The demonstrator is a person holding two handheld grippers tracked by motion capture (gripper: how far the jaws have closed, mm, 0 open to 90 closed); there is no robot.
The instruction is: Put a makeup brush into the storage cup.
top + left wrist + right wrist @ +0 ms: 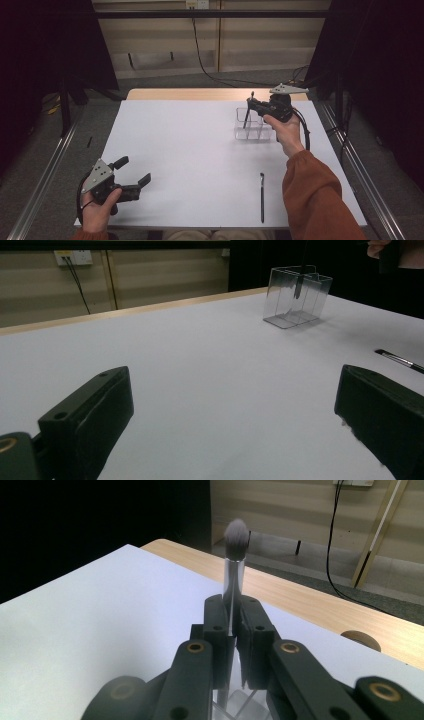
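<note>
My right gripper [252, 105] is shut on a makeup brush [234, 560] with a silver ferrule and a soft pale tip pointing up. It holds the brush upright over a clear plastic organizer box [254, 126] at the table's far right; the brush handle [247, 119] reaches down into the box. The box [296, 296] also appears in the left gripper view with the dark handle inside. A second thin black brush [261, 197] lies flat near the front edge, also seen as brush [400, 360]. My left gripper [135, 172] rests open at the front left, nothing between its fingers [90, 417].
The white tabletop [190, 150] ends at a wooden strip [200, 94] along the far edge. Metal rails [45, 170] run along both sides of the table. A cable [202, 60] hangs from the back wall.
</note>
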